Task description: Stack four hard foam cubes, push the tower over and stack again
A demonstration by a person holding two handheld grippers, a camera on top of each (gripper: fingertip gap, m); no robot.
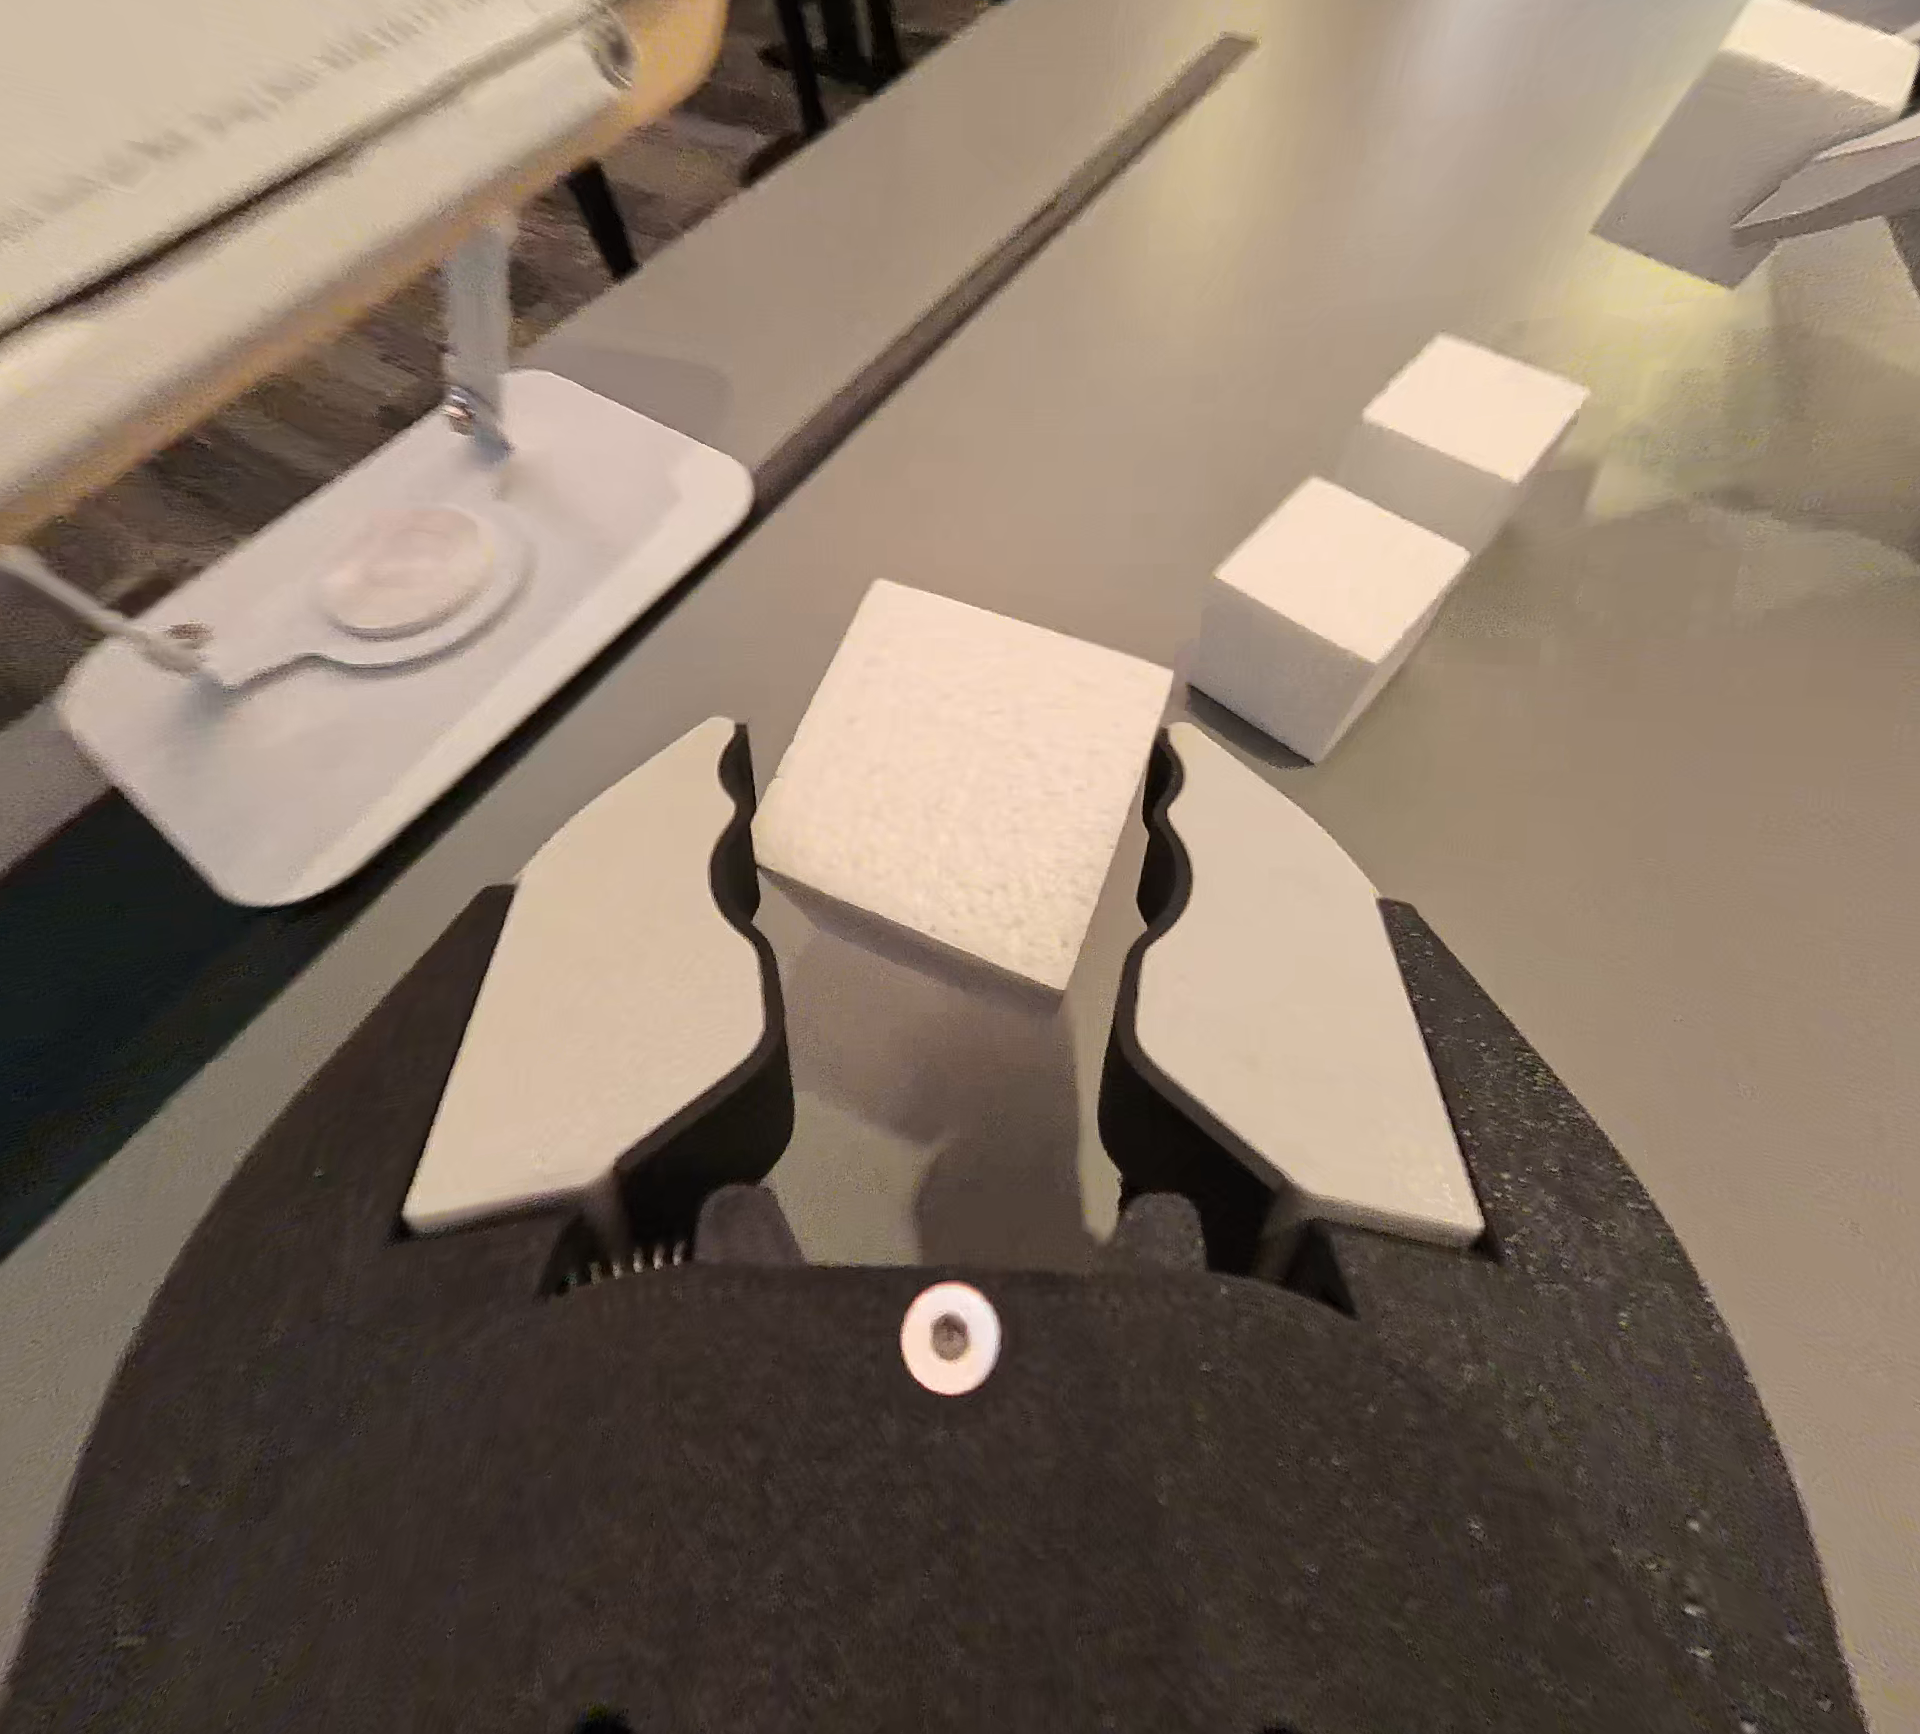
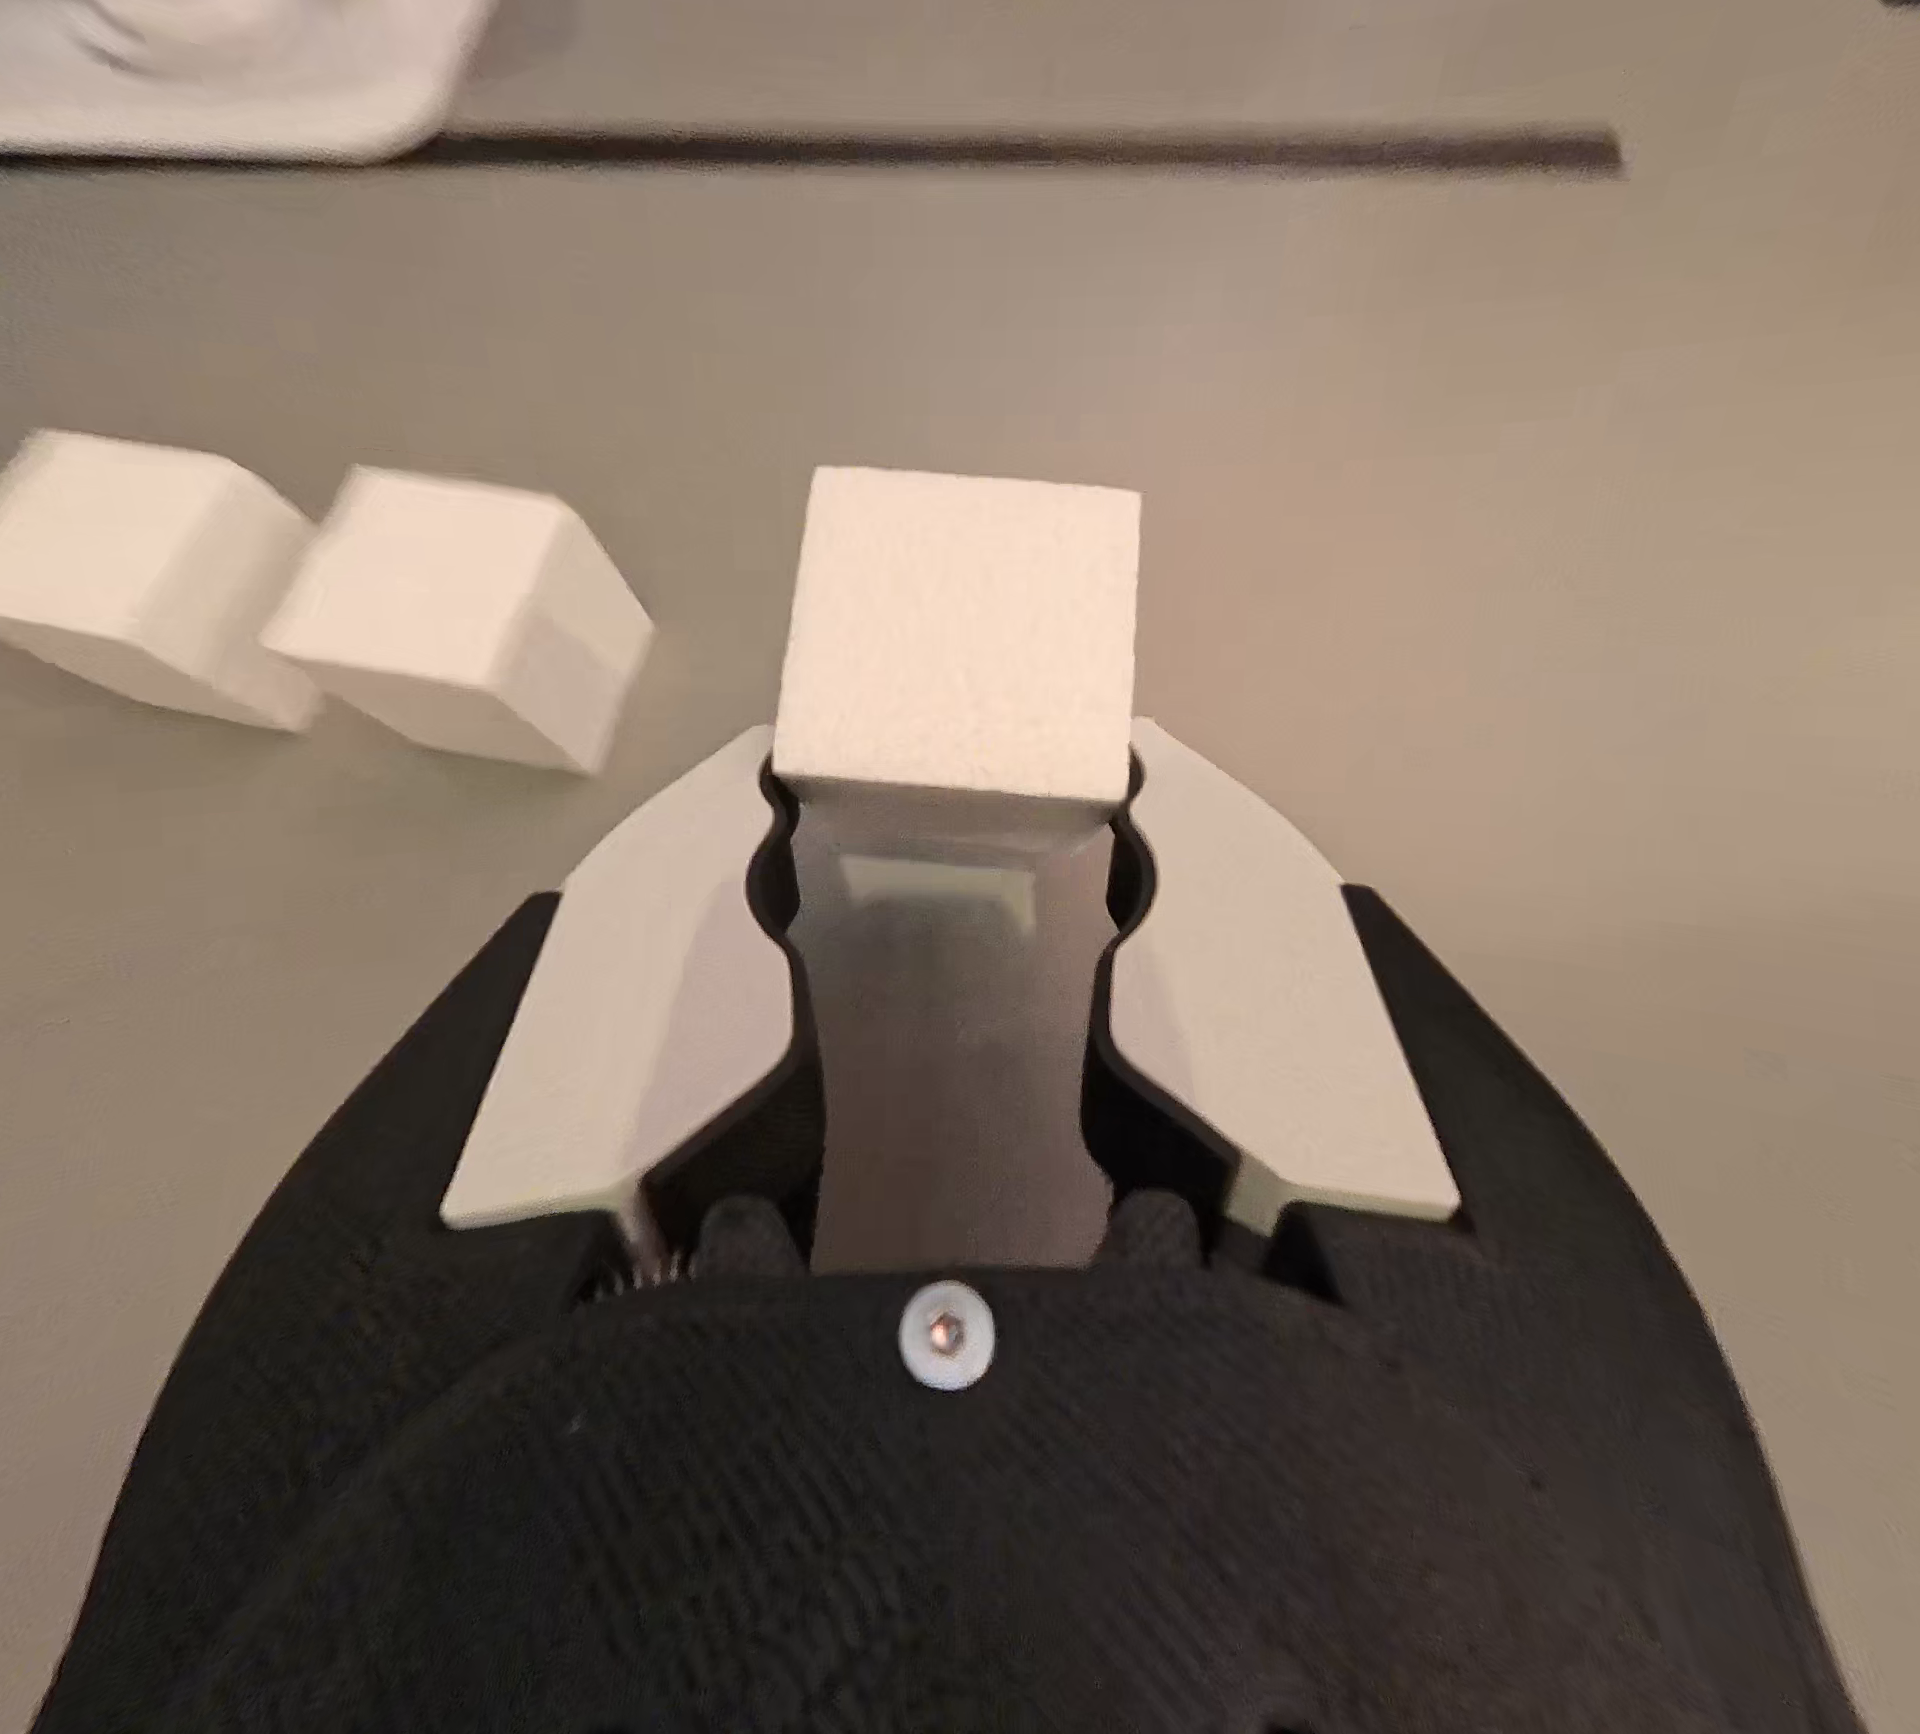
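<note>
Left gripper (image 1: pixel 951 754) clamps a white grainy foam cube (image 1: pixel 951 785) above the grey table (image 1: pixel 1558 957). Right gripper (image 2: pixel 951 754) grips a second cube (image 2: pixel 956 635). Two more cubes (image 1: pixel 1335 609) (image 1: pixel 1465 437) sit touching on the table.

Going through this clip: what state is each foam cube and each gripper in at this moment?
Left gripper: shut on a white hard foam cube, which sits skewed between the fingers.
Right gripper: shut on a second white foam cube, held square and raised.
Third white foam cube: resting on the grey table, unstacked.
Fourth white foam cube: resting beside the third, unstacked.
</note>
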